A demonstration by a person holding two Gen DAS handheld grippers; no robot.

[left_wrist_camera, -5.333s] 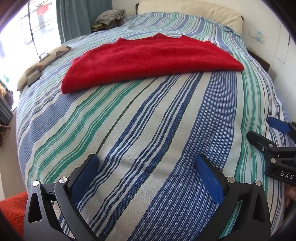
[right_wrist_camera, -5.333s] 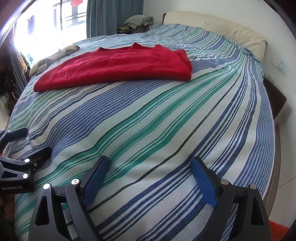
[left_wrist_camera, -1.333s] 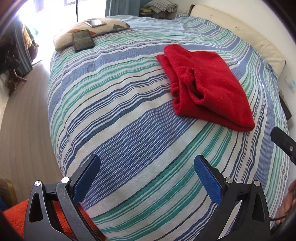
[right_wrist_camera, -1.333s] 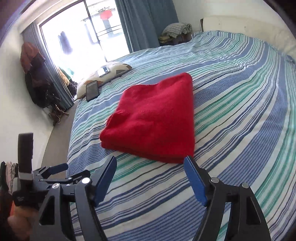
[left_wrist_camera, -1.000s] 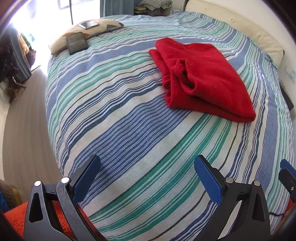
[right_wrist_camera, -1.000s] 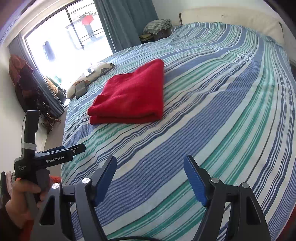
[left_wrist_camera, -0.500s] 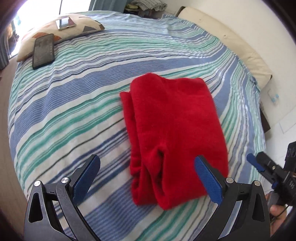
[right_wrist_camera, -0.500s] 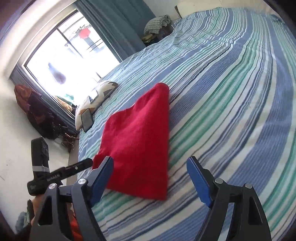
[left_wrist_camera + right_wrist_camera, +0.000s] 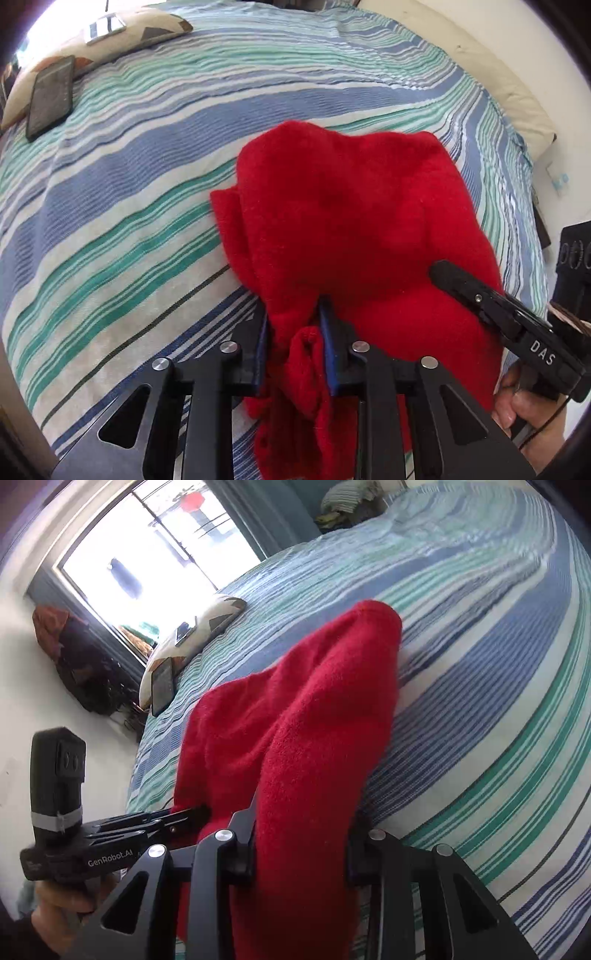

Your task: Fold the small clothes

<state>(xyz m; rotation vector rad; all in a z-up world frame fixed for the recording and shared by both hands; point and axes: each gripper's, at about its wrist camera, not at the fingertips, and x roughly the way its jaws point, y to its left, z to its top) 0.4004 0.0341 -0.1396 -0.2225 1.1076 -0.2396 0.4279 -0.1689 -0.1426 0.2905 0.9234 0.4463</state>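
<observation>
Left wrist view: red sweater [image 9: 354,221] on striped bed [image 9: 110,192], already folded compact, near edge bunched between just-closed jaws of left gripper [image 9: 293,343], other near corner clamped likewise in right gripper [image 9: 301,845], both w/ cloth pinched; est. mostly done, final fold or move-aside pending.

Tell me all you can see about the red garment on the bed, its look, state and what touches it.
The red garment is a soft, fuzzy knit, plain bright red, folded into a thick bundle of several layers. It lies on the striped bedspread, its near edge bunched and lifted. The left claw has just closed on a rolled fold at that near edge, and the right claw has just closed on a thicker part beside it. The far part rests on the bed. Nothing else touches it.
</observation>
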